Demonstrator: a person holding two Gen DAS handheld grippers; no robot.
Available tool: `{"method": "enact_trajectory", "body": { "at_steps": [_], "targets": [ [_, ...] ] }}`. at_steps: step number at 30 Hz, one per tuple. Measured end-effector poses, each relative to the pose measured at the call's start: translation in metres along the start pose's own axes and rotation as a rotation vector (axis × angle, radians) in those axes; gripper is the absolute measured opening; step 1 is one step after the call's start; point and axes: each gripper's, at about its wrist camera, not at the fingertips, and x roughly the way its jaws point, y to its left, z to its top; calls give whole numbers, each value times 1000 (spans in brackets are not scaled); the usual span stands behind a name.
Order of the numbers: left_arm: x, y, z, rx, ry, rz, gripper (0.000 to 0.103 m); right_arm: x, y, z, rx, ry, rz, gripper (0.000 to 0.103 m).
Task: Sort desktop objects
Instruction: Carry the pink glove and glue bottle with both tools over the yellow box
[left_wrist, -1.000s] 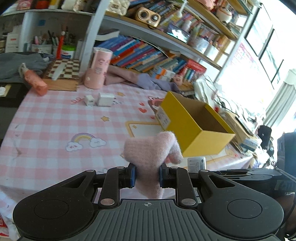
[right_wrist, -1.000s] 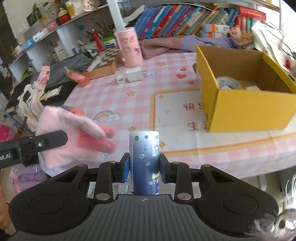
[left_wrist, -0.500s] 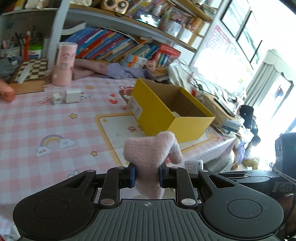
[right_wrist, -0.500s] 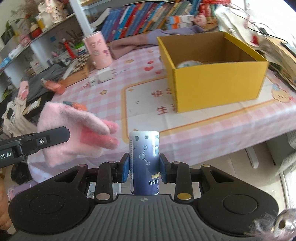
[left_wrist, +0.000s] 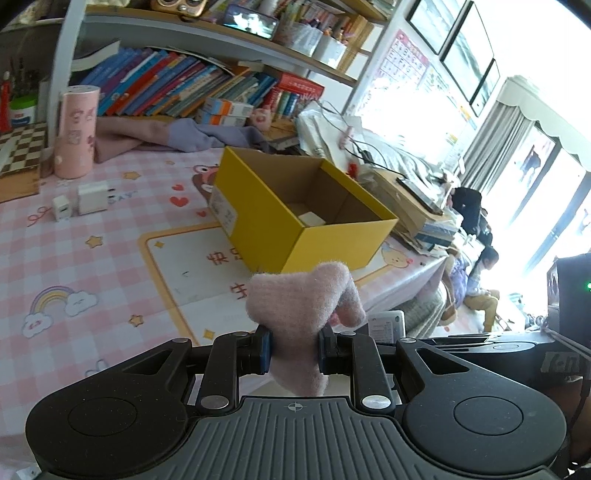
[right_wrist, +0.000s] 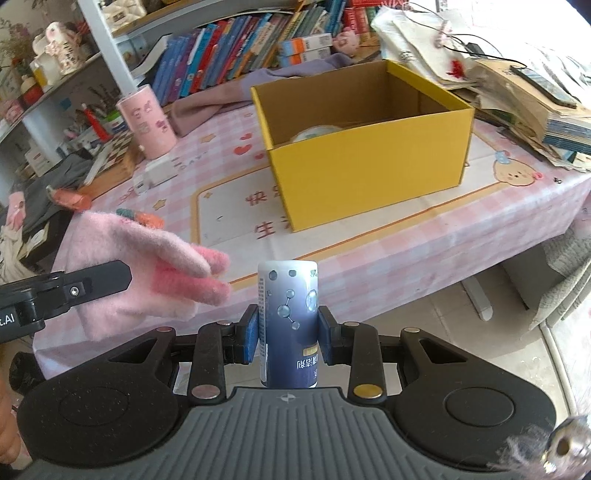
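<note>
Pink fleece fills your left gripper (left_wrist: 293, 352): its jaws are pinched tight on the pink glove (left_wrist: 303, 314), which hangs out in front of them off the near edge of the desk (left_wrist: 110, 258). Your right gripper (right_wrist: 287, 338) has its jaws clamped on the blue canister (right_wrist: 288, 321), held upright, also short of the desk edge. The yellow box (right_wrist: 369, 170) stands open on the pink checked cloth ahead, with a pale round thing and something white already lying in it, so that looks like where both loads belong.

Bring one hand in at a time; the two are close together, and the glove's fingers reach toward the canister in the right view. Lift each load clear of the near wall before you cross it, since a low approach would likely shove the light cardboard backwards. The canister will probably roll if laid on its side, so set it down on its base against a wall, away from the round thing. Lower the glove well inside before you part the jaws, because fleece may cling to the pads. The pink tube (left_wrist: 75, 131) and the white chargers (left_wrist: 92, 198) stay on the desk further back.
</note>
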Motion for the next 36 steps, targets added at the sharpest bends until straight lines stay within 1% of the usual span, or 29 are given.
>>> {"method": "enact_trajectory", "body": {
  "at_steps": [8, 12, 24, 29, 36],
  "targets": [
    [21, -16, 10, 22, 14, -32, 22, -2, -24, 10, 21, -8, -28, 29],
    [32, -27, 16, 41, 20, -51, 22, -4, -38, 16, 37, -27, -49, 29],
    [63, -55, 32, 59, 22, -73, 22, -2, -75, 37, 41, -31, -54, 29],
    [73, -68, 42, 50, -5, -74, 22, -2, -91, 50, 32, -40, -47, 29],
    [93, -84, 60, 32, -57, -49, 22, -3, -110, 85, -24, -79, -17, 29]
  ]
}}
